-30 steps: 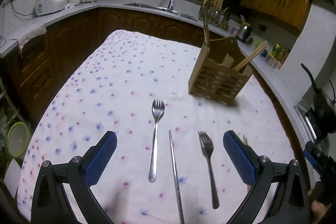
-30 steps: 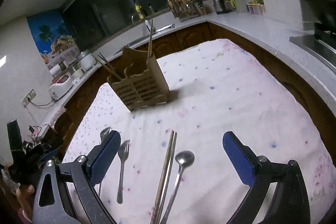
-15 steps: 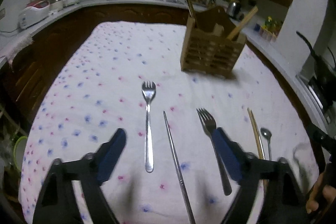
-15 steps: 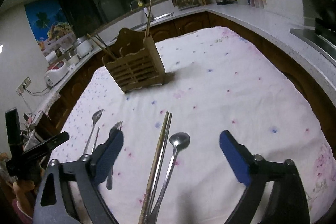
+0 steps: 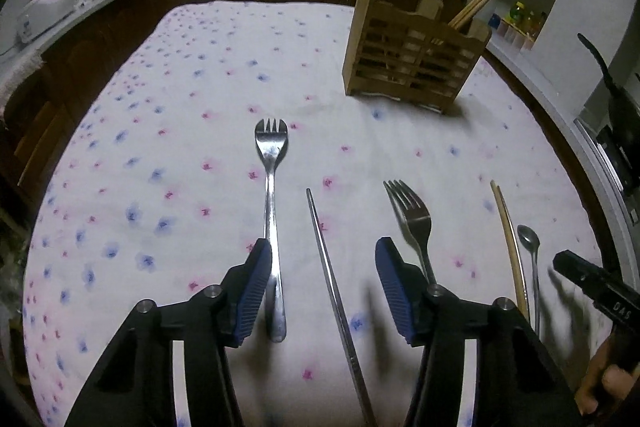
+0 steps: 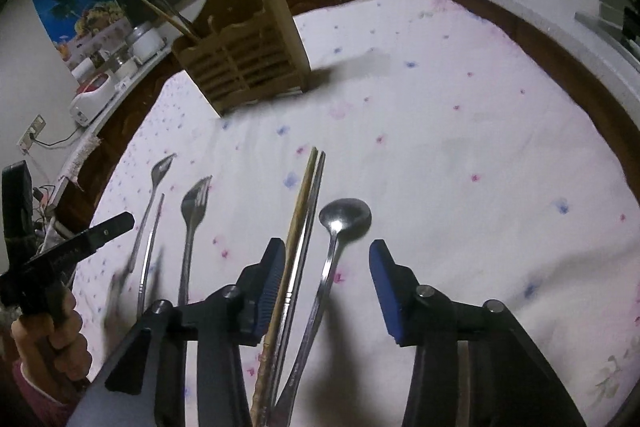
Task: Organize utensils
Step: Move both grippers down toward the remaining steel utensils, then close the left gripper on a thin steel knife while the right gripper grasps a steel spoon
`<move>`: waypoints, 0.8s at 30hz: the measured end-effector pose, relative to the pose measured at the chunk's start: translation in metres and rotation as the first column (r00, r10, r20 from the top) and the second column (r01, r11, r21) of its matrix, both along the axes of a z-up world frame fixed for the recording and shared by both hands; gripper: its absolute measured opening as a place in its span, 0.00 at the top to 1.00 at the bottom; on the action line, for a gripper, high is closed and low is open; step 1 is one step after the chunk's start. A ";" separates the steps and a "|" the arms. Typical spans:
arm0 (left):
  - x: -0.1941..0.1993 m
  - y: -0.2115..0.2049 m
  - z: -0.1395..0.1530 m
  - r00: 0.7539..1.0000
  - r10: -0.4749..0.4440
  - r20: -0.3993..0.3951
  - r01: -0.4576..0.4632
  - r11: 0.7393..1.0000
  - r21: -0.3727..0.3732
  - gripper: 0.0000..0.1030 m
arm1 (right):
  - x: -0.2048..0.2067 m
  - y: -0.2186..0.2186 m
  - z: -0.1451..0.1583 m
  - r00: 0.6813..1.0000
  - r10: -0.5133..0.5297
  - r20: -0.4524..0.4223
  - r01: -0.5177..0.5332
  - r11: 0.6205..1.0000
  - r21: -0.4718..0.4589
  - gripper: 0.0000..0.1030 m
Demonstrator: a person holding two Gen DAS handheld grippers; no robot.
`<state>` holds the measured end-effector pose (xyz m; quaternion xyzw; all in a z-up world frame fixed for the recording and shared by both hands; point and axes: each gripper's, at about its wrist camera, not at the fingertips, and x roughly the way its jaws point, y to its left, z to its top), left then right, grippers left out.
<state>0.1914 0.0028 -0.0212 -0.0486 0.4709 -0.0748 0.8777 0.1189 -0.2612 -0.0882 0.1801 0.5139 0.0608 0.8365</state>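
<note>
Left wrist view: left gripper [image 5: 323, 287] jaws just narrowing, nothing clamped, metal chopstick [image 5: 334, 291] between them at lower centre. Right gripper [image 6: 326, 281], likewise closing, unclamped, brackets the spoon [image 6: 340, 227]. Step: pickup. Next: pinch, carry to wooden holder [image 5: 412, 63], upper right.

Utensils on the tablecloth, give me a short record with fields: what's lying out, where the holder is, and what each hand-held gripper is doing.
surface: white tablecloth with pink and blue flowers
holder: slatted wooden utensil caddy, upright at the far side, chopsticks inside
loose utensils: wide-headed steel fork, single metal chopstick, second steel fork, chopstick pair, steel spoon
left hand-held gripper: jaws have just been closing, single metal chopstick between them, not gripped
right hand-held gripper: jaws have just been closing, steel spoon handle and chopstick pair between them, not gripped
</note>
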 end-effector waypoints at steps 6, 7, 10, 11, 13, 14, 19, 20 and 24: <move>0.025 0.001 -0.015 0.998 0.012 -0.064 -0.012 1.000 0.002 0.57 | 0.006 0.006 -0.010 0.999 0.016 -0.036 -0.018 0.999 -0.040 0.68; 0.028 0.000 -0.017 0.998 0.006 -0.067 -0.006 1.000 0.004 0.58 | 0.007 0.007 -0.012 0.999 0.017 -0.043 -0.019 0.999 -0.049 0.69; 0.037 -0.005 -0.021 0.997 -0.011 -0.073 0.012 1.000 0.012 0.62 | 0.010 0.005 -0.020 0.998 0.014 -0.066 -0.018 0.999 -0.045 0.72; 0.039 -0.006 -0.023 0.997 -0.017 -0.074 0.018 1.000 0.013 0.64 | 0.011 0.005 -0.021 0.997 0.014 -0.069 -0.016 0.999 -0.042 0.72; 0.045 -0.009 -0.026 0.997 -0.025 -0.079 0.027 0.999 0.026 0.64 | 0.012 0.003 -0.022 0.997 0.013 -0.072 -0.015 0.999 -0.031 0.73; 0.048 -0.010 -0.028 0.996 -0.023 -0.086 0.026 0.999 0.032 0.64 | 0.013 0.003 -0.022 0.997 0.015 -0.071 -0.017 0.999 -0.033 0.73; 0.057 -0.013 -0.036 0.995 -0.021 -0.097 0.028 0.997 0.067 0.65 | 0.016 0.003 -0.023 0.997 0.018 -0.070 -0.020 0.999 -0.029 0.74; 0.058 -0.015 -0.036 0.995 -0.026 -0.096 0.034 0.996 0.079 0.66 | 0.016 0.003 -0.023 0.998 0.016 -0.068 -0.018 0.999 -0.026 0.75; 0.062 -0.025 -0.039 0.994 -0.054 -0.097 0.061 0.996 0.072 0.73 | 0.019 0.003 -0.024 0.998 0.016 -0.065 -0.018 0.999 -0.027 0.77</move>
